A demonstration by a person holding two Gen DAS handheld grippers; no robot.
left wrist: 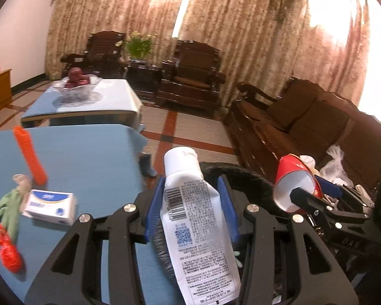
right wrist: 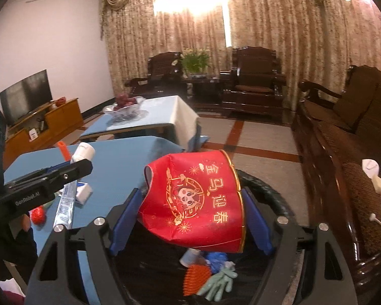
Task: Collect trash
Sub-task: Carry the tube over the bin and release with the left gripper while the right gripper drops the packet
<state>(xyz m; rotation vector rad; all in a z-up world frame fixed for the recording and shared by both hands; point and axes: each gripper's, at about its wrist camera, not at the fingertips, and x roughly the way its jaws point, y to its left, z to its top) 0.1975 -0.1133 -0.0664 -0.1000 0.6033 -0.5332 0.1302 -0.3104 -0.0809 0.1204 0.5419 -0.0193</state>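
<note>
Trash left on table: orange roller (left wrist: 30,155), green glove (left wrist: 9,209), small box (left wrist: 50,206) are lying uncollected.
Left gripper (left wrist: 190,203): gripping white tube (left wrist: 194,218).
Right gripper (right wrist: 190,211): pinching red paper cup (right wrist: 194,198) above bin (right wrist: 271,190).
Bin: already holding several pieces.

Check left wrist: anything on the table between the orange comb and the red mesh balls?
Yes. In the left wrist view, a green glove and a white box lie between the orange comb and the red mesh balls.
</note>
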